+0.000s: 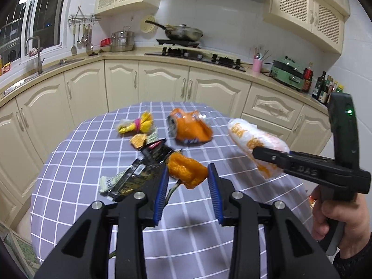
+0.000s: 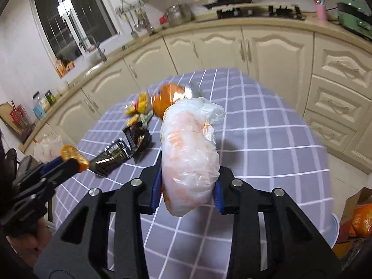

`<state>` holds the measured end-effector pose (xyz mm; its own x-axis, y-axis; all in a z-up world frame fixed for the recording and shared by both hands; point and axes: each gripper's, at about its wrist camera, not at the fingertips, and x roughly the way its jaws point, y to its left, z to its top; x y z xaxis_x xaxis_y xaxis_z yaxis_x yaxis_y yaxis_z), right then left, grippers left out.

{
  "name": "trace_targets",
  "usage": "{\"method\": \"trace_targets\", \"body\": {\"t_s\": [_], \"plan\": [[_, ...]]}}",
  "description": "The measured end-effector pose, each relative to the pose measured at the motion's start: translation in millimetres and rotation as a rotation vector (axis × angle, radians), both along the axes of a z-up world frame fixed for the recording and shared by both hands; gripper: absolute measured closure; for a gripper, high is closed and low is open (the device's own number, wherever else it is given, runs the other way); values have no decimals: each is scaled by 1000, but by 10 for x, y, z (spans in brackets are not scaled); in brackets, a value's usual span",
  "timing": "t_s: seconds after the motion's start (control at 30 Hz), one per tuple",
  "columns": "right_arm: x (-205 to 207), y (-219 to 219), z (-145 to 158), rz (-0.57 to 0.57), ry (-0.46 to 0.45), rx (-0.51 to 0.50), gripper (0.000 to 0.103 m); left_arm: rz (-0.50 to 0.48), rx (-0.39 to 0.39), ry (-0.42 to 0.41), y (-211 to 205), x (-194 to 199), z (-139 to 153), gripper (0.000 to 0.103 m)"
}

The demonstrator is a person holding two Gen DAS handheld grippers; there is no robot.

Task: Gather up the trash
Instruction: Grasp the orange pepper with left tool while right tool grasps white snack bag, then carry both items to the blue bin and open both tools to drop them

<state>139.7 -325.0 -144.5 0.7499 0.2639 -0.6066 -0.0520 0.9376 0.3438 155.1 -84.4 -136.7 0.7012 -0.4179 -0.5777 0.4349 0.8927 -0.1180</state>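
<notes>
My left gripper (image 1: 188, 174) is shut on an orange peel (image 1: 187, 172) and holds it above the table; it also shows in the right wrist view (image 2: 74, 157). My right gripper (image 2: 186, 183) is shut on a white and orange plastic bag (image 2: 189, 153), lifted off the table; the bag also shows in the left wrist view (image 1: 258, 144). On the purple checked tablecloth (image 1: 93, 162) lie a black snack wrapper (image 1: 144, 169), an orange packet (image 1: 191, 127), a yellow wrapper (image 1: 137, 125) and a small orange scrap (image 1: 138, 140).
Cream kitchen cabinets (image 1: 162, 81) curve around behind the round table. A stove with a pan (image 1: 183, 32) and a sink (image 1: 34, 53) are on the counter. A cardboard box (image 2: 358, 218) stands on the floor at the right.
</notes>
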Motion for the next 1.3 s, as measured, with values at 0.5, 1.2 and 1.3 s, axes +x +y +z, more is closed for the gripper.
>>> {"method": "trace_targets", "body": {"t_s": [0.5, 1.2, 1.3], "plan": [[-1108, -1163, 453, -241, -138, 16, 68, -251, -17, -61, -1168, -491, 349, 70], [-2125, -3060, -1007, -668, 198, 160, 68, -685, 76, 272, -3796, -1082, -728, 70], [-2145, -3175, -1217, -682, 239, 189, 68, -697, 116, 356, -4122, -1091, -1060, 70]]}}
